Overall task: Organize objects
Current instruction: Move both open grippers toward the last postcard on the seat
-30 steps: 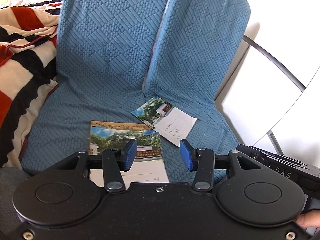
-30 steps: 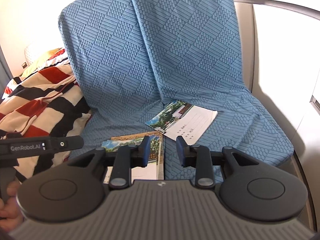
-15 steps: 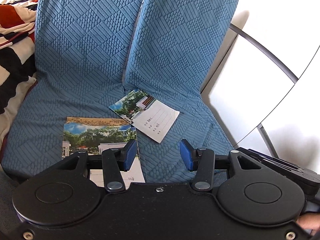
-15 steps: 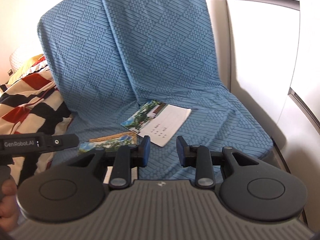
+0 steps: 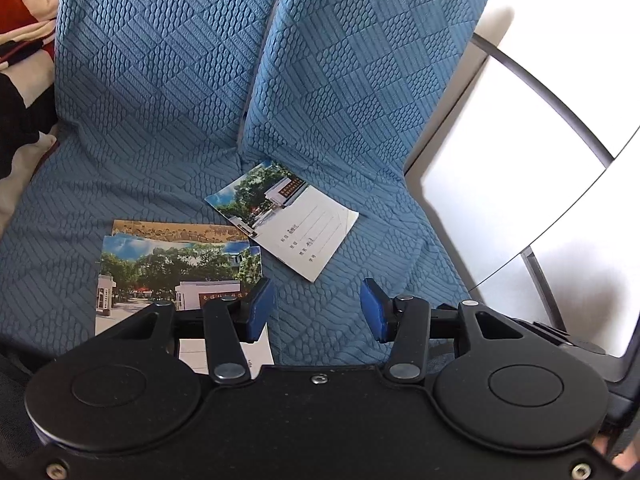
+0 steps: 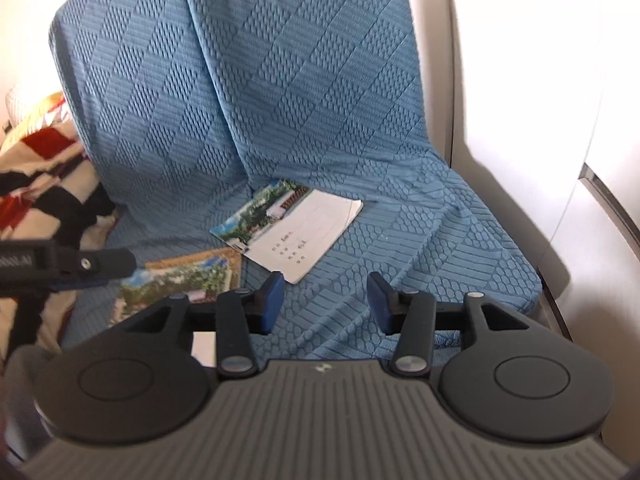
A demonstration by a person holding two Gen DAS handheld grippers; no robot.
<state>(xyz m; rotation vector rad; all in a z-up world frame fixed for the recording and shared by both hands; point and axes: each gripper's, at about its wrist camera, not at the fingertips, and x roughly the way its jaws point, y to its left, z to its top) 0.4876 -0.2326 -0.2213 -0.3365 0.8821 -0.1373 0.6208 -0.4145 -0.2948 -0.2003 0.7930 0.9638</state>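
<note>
Blue seat cover (image 5: pixel 168 128) held a notebook (image 5: pixel 288 220) at centre, its handwriting unreadable. Left gripper (image 5: pixel 318 308) gaped empty; right gripper (image 6: pixel 326 300) was opening, empty.

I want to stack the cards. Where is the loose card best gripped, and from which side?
Probably its white near corner, approached from the seat's front edge: the loose card lies flat and tilted on the blue cover, with that corner pointing toward the viewer.

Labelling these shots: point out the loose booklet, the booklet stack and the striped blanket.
loose booklet (image 5: pixel 304 236) left wrist view, white lined half
booklet stack (image 5: pixel 160 268) left wrist view, top cover photo
striped blanket (image 6: pixel 36 184) right wrist view, red-black folds
</note>
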